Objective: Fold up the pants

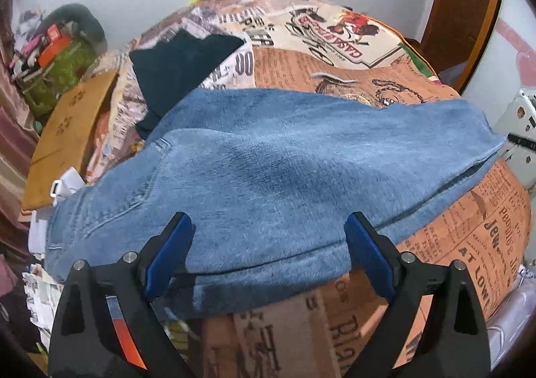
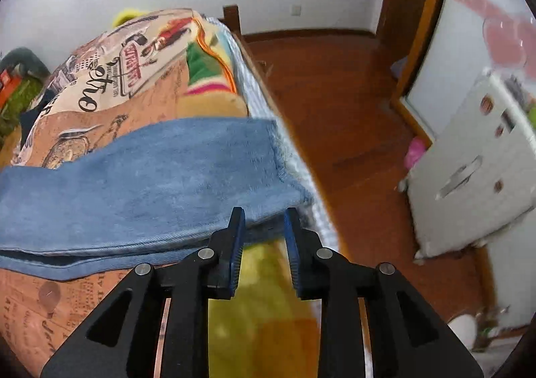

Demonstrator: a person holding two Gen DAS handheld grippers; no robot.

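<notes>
Blue denim pants (image 1: 268, 170) lie folded lengthwise across a bed with a newspaper-print cover (image 1: 335, 70). The waist and back pocket are at the left, the leg ends at the right. My left gripper (image 1: 268, 227) is open wide, its blue pads astride the near edge of the pants around mid-thigh. In the right wrist view the leg ends (image 2: 167, 177) reach the bed's right edge. My right gripper (image 2: 264, 217) is partly open at the near corner of the leg hem; the cloth edge lies between its pads, and no grip shows.
A dark garment (image 1: 181, 66) lies on the bed behind the pants. A wooden board (image 1: 67, 130) and clutter stand at the left. Beyond the bed's right edge are a wooden floor (image 2: 335, 93), a door frame and a white cabinet (image 2: 475, 170).
</notes>
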